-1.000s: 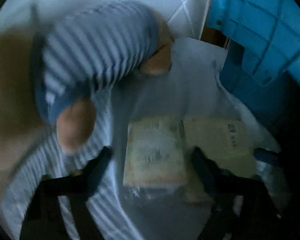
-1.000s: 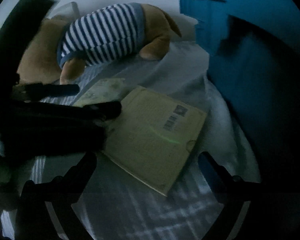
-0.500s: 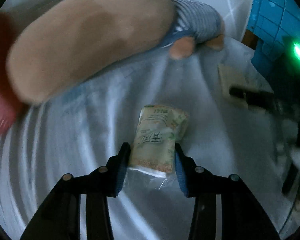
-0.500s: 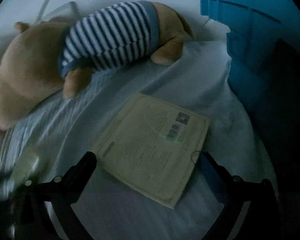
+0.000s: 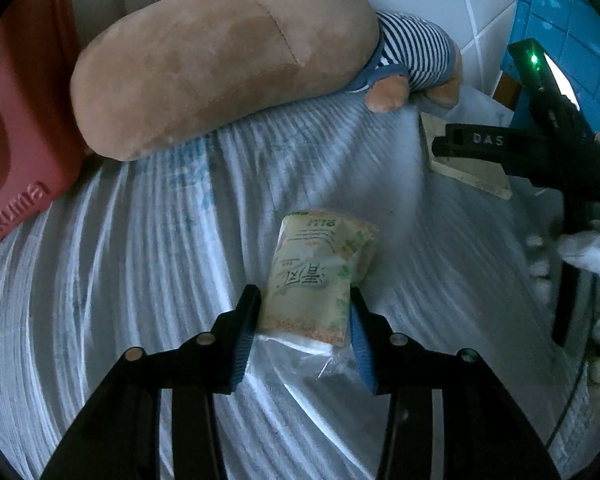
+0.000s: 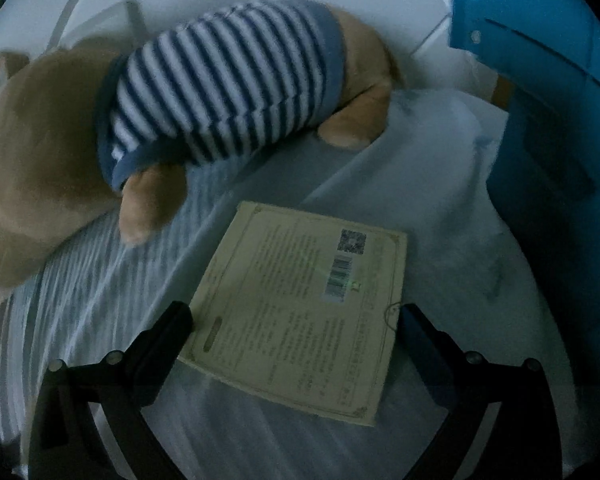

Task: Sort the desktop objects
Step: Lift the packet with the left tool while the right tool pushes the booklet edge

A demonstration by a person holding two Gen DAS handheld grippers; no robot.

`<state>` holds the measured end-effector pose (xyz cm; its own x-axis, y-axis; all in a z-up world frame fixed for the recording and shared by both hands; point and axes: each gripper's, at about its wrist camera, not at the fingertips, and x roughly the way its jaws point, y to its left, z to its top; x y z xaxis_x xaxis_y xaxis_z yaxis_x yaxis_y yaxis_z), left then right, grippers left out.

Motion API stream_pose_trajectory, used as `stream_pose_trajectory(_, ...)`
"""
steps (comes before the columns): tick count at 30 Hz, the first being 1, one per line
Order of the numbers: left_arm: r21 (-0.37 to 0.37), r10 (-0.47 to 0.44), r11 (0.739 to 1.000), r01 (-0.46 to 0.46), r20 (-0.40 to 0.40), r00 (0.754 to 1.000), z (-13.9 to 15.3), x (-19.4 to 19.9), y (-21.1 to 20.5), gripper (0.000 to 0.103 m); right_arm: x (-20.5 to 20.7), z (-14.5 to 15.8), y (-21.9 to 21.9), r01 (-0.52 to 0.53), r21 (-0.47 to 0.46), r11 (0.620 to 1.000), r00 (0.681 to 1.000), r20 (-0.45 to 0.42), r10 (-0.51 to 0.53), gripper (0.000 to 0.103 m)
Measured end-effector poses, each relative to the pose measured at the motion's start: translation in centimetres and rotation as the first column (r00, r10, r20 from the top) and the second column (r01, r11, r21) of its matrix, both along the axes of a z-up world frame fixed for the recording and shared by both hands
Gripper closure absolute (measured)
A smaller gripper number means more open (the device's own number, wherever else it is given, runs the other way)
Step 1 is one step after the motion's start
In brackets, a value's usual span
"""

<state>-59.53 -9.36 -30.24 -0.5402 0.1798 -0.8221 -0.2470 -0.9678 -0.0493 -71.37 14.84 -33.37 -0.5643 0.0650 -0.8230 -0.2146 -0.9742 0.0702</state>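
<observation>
My left gripper (image 5: 304,312) is shut on a green tissue pack (image 5: 314,274) and holds it over the striped sheet (image 5: 140,280). A flat yellowish card booklet (image 6: 304,308) with a barcode lies on the sheet; it also shows in the left wrist view (image 5: 466,168). My right gripper (image 6: 294,320) is open, its fingers on either side of the booklet's near end. It shows in the left wrist view (image 5: 512,148) as a black body over the booklet.
A big brown plush toy (image 5: 220,52) in a striped shirt (image 6: 228,80) lies along the back. A red cushion (image 5: 16,112) is at the far left. A blue plastic crate (image 6: 548,92) stands at the right.
My left gripper closed on the tissue pack and carried it left, away from the booklet. My right gripper moved forward until its fingers straddle the booklet.
</observation>
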Motion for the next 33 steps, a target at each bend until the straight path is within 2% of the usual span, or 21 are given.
stream_pose_trajectory(2, 0.001, 0.004, 1.0, -0.004, -0.006, 1.0, -0.4, 0.1, 0.0, 0.06, 0.1, 0.3, -0.8, -0.028, 0.003, 1.0, 1.0, 0.002, 0.028, 0.0)
stream_pose_trajectory(5, 0.009, 0.007, 1.0, -0.007, -0.005, 1.0, -0.2, 0.4, -0.2, 0.059, -0.9, -0.1, -1.7, -0.048, -0.013, 0.999, 0.998, -0.052, 0.047, 0.0)
stream_pose_trajectory(7, 0.021, 0.007, 1.0, -0.007, -0.001, 1.0, -0.1, 0.6, -0.6, 0.059, -2.3, -0.2, -1.6, -0.1, -0.024, 0.995, 0.994, -0.041, 0.099, 0.0)
stream_pose_trajectory(10, 0.016, 0.018, 1.0, -0.018, 0.003, 1.0, -0.1, 0.8, -1.0, 0.059, -2.3, 0.3, -1.2, -0.164, -0.031, 0.986, 0.986, 0.005, 0.164, 0.001)
stream_pose_trajectory(11, 0.02, 0.024, 1.0, -0.024, 0.007, 1.0, 0.0, 1.0, -1.3, 0.061, -2.0, 0.5, -1.1, -0.202, -0.041, 0.979, 0.979, 0.022, 0.203, 0.004)
stream_pose_trajectory(12, 0.024, 0.033, 0.999, -0.034, 0.011, 0.999, 0.0, 1.2, -1.5, 0.062, -1.1, 0.8, -1.1, -0.237, -0.044, 0.971, 0.971, 0.033, 0.238, 0.013)
stream_pose_trajectory(14, 0.034, 0.054, 0.998, -0.055, 0.023, 0.998, 0.1, 2.0, -2.1, 0.062, 1.6, 1.2, -1.8, -0.305, 0.035, 0.952, 0.951, 0.055, 0.303, 0.033)
stream_pose_trajectory(16, 0.041, 0.07, 0.997, -0.071, 0.033, 0.997, 0.1, 2.9, -2.7, 0.062, 4.4, 1.4, -2.7, -0.375, 0.061, 0.925, 0.926, 0.059, 0.372, 0.035)
stream_pose_trajectory(18, 0.047, 0.086, 0.995, -0.088, 0.043, 0.995, 0.2, 3.7, -3.2, 0.065, 6.4, 2.0, -2.8, -0.398, 0.003, 0.918, 0.916, 0.052, 0.397, 0.048)
stream_pose_trajectory(20, 0.058, 0.105, 0.992, -0.108, 0.051, 0.993, 0.4, 4.5, -3.7, 0.065, 8.2, 3.1, -3.0, -0.413, -0.02, 0.911, 0.91, 0.026, 0.413, 0.054)
stream_pose_trajectory(22, 0.06, 0.127, 0.99, -0.131, 0.057, 0.99, 0.4, 5.3, -4.4, 0.065, 9.7, 4.7, -3.2, -0.422, -0.009, 0.907, 0.907, -0.016, 0.422, 0.054)
stream_pose_trajectory(23, 0.06, 0.138, 0.988, -0.141, 0.059, 0.989, 0.4, 5.6, -4.7, 0.065, 9.3, 5.6, -2.8, -0.406, 0.044, 0.913, 0.912, -0.043, 0.407, 0.053)
stream_pose_trajectory(27, 0.057, 0.166, 0.984, -0.169, 0.059, 0.984, 0.4, 5.8, -5.4, 0.065, 4.1, 6.2, -1.3, -0.325, 0.155, 0.933, 0.94, -0.055, 0.336, 0.055)
stream_pose_trajectory(30, 0.045, 0.157, 0.986, -0.16, 0.058, 0.986, 0.2, 5.4, -5.4, 0.065, -0.9, 4.4, -1.1, -0.279, 0.235, 0.931, 0.956, -0.021, 0.292, 0.056)
stream_pose_trajectory(31, 0.039, 0.156, 0.987, -0.158, 0.052, 0.986, 0.2, 5.3, -5.4, 0.065, -1.9, 4.1, -0.6, -0.268, 0.229, 0.936, 0.96, -0.011, 0.278, 0.056)
stream_pose_trajectory(32, 0.037, 0.153, 0.987, -0.155, 0.05, 0.987, 0.1, 5.1, -5.4, 0.062, -3.0, 3.4, 0.3, -0.262, 0.173, 0.949, 0.965, 0.02, 0.263, 0.055)
stream_pose_trajectory(33, 0.036, 0.148, 0.988, -0.15, 0.05, 0.988, 0.1, 4.9, -5.3, 0.059, -3.5, 3.2, 1.2, -0.262, 0.073, 0.962, 0.965, 0.008, 0.262, 0.055)
